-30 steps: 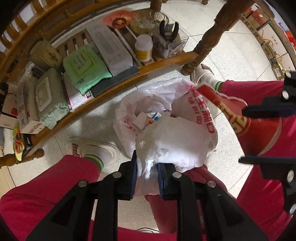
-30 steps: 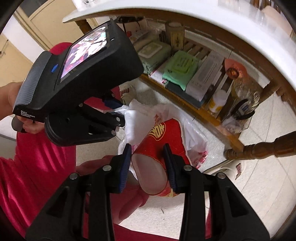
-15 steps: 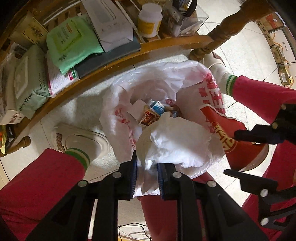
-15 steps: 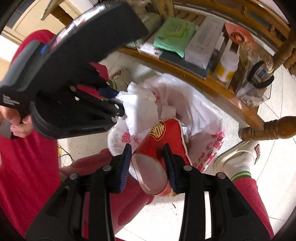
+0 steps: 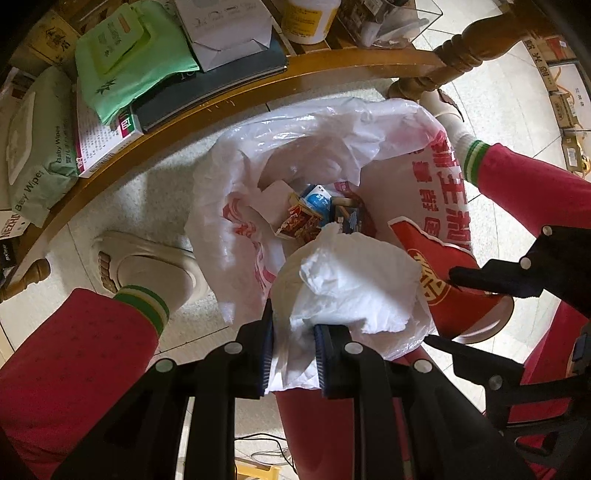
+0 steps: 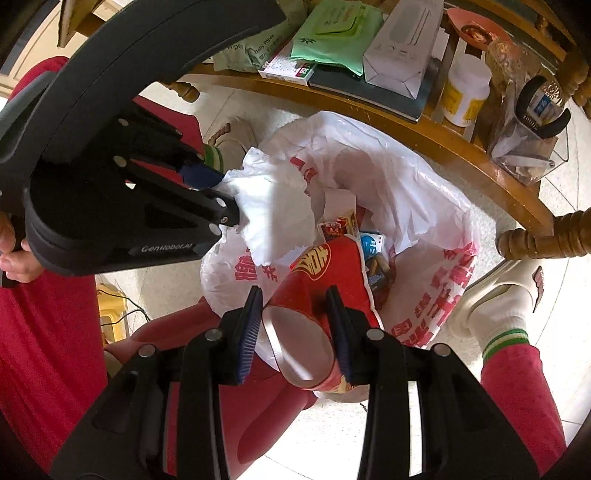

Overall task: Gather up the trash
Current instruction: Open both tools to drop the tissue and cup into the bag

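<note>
Gripping a crumpled white tissue wad, the left gripper is clamping it between its blue pads, with the wad bulging forward past the fingertips and hanging over the near rim of the open white plastic bag. Right gripper is squeezing a red paper cup across its body, mouth end facing back toward the camera, base end pointing forward and down into the bag's opening. In the left wrist view that cup is sitting just to the right of the tissue wad, touching the bag's printed side. Ahead of both claws, inside the bag, snack wrappers and a blue-and-white carton are lying in a loose heap. Bag is resting on a pale tiled floor, between the person's red-trousered legs and white shoes. Beyond the bag, farther forward from the claws, a curved wooden shelf is holding a baby wipes pack, a green pouch, a white box and a white jar with yellow label. A turned wooden table leg is standing to the right of the bag. Cardboard boxes are lining the floor far right.
</note>
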{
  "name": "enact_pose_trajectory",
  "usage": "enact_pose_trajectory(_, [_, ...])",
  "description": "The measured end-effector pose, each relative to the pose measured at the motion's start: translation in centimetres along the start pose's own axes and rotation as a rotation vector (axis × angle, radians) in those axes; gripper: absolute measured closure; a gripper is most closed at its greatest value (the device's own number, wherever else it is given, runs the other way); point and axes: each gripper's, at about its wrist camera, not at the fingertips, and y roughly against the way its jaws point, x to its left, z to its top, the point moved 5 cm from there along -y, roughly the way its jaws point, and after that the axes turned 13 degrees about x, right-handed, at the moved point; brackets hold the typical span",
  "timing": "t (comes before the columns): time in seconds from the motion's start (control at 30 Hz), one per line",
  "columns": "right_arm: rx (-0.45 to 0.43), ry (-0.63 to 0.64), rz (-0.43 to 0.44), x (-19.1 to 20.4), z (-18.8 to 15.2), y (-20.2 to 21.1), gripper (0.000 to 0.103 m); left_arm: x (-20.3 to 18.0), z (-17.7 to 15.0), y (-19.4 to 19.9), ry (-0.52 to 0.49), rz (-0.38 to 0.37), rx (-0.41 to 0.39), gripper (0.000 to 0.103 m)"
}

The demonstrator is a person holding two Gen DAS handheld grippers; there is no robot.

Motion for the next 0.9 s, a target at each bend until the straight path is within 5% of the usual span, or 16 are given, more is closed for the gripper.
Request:
enact_pose_trajectory(0.3, [0.016, -0.011, 0.015, -0.3, 0.3, -0.9, 0.067, 0.0, 0.4, -0.7, 0.005, -0.01, 0.029, 0.079])
enact_pose_trajectory(0.57, [0.036, -0.025, 0.027, -0.6, 0.3, -1.4, 0.064, -0.1, 0.6, -0.9, -0.001, 0.025, 0.037, 0.051])
enact_pose_trajectory(0.63, [0.044, -0.031, 0.021, -0.7, 0.3, -1.6, 0.043, -0.3, 0.6, -0.8, -0.008, 0.027, 0.042, 0.044])
enact_pose_trajectory(0.9, [0.033, -0.039, 0.014, -0.9, 0.1, -1.5, 0.043, -0.4, 0.6, -0.4, -0.002, 0.04, 0.019, 0.031])
